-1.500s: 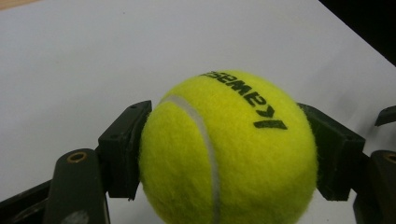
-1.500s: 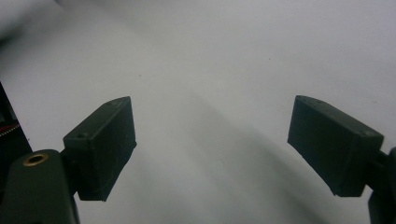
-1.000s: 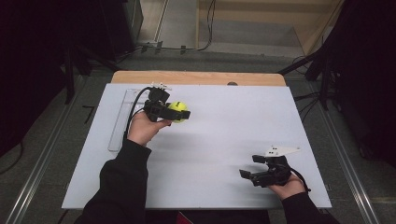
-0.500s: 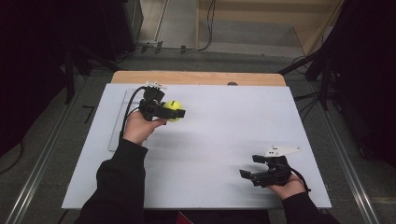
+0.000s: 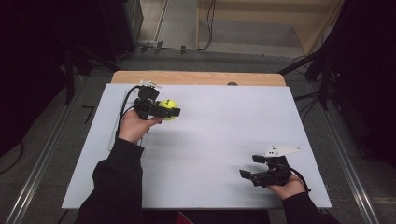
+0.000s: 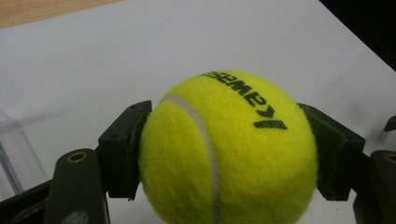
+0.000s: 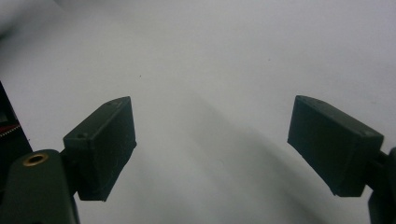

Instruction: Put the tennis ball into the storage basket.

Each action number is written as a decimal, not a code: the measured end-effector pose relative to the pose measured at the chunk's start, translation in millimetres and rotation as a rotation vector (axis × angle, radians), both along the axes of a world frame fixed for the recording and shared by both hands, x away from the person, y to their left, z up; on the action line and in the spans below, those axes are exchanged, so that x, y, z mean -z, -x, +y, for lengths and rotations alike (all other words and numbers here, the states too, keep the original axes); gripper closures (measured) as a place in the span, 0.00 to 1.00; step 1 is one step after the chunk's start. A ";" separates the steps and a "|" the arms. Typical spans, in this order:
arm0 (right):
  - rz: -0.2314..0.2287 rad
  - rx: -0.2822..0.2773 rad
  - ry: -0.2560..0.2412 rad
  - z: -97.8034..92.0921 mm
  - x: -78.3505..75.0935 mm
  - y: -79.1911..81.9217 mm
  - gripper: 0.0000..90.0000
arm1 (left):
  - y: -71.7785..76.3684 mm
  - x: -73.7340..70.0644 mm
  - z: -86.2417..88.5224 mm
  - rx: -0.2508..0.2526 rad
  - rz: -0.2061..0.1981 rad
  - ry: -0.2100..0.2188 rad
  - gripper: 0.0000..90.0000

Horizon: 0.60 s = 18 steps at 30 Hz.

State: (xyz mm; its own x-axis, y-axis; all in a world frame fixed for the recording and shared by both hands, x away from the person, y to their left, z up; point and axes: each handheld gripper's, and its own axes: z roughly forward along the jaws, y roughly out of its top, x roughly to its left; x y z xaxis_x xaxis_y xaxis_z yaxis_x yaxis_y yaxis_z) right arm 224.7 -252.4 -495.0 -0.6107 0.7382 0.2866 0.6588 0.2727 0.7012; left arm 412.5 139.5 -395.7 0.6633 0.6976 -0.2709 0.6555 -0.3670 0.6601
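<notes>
One tennis ball [image 6: 229, 149], left gripper [image 5: 170, 112] clamped.

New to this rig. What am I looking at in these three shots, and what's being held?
No robot arm here: a person holds a hand-held two-jaw tool in each hand. The high view looks down on a white table from above the person's side. The other two pictures come from cameras riding on each tool, looking along its black jaws. The left tool is shut on a yellow tennis ball, which sits between both jaws near the table's far left. A clear container lies beside it. The right tool rests low near the front right, jaws wide apart, with bare table between them.
</notes>
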 end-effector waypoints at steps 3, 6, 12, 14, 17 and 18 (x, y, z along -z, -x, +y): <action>0.000 0.001 -0.001 -0.1 -0.1 0.0 0.15 | -0.6 -0.3 3.1 -0.009 -0.001 0.000 0.29; 0.000 0.000 -0.001 0.0 -0.1 0.1 0.15 | -1.3 -0.8 6.5 -0.019 -0.002 -0.003 0.29; 0.000 0.000 0.000 0.0 -0.2 0.0 0.15 | -2.4 -1.1 12.3 -0.037 -0.004 -0.003 0.29; -0.002 0.001 -0.001 0.0 -0.4 0.2 0.15 | -2.9 -1.2 14.7 -0.039 -0.005 -0.005 0.29; -0.004 0.002 -0.004 -0.2 -0.7 0.3 0.15 | -3.8 -1.1 18.0 -0.046 -0.005 -0.006 0.29; -0.003 0.001 -0.003 -0.2 -0.7 0.3 0.15 | -4.2 -1.1 19.3 -0.045 -0.006 -0.009 0.29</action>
